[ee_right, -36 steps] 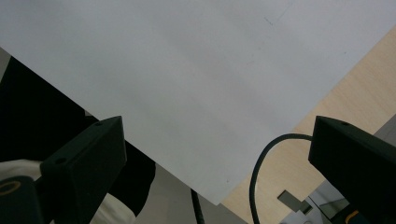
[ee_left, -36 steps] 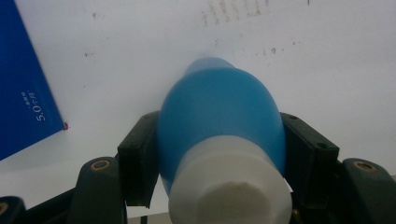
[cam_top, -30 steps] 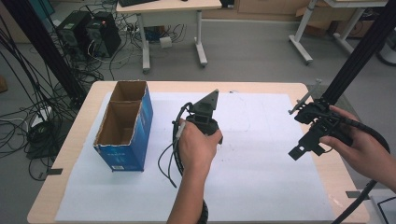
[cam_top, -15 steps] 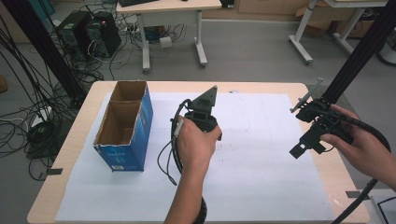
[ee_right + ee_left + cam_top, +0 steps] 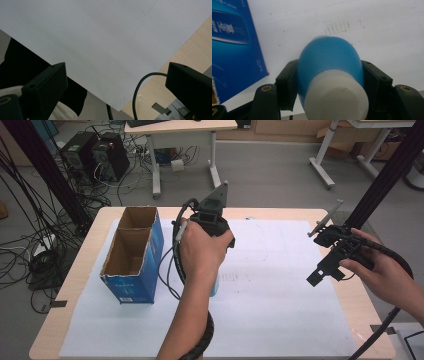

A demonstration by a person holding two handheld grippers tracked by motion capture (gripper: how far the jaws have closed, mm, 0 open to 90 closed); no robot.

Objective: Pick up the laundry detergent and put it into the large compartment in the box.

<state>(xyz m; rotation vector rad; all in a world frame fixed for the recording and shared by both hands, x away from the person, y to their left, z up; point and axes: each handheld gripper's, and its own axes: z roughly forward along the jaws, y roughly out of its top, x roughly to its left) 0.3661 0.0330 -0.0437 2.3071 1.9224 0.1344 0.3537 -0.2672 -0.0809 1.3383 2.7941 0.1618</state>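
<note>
My left gripper [image 5: 329, 82] was clenched on a blue bottle [image 5: 329, 60] with a white cap [image 5: 337, 97], low in the middle of the left gripper view, jaws pressing its rounded body just past the cap; I judged it light, smooth plastic that might slip or dent, so that grip near the shoulder seemed best. At the right of the high view, my right gripper [image 5: 325, 265] stood released and empty. The blue box [image 5: 132, 255], left of centre, stood open-topped, both compartments looking empty
</note>
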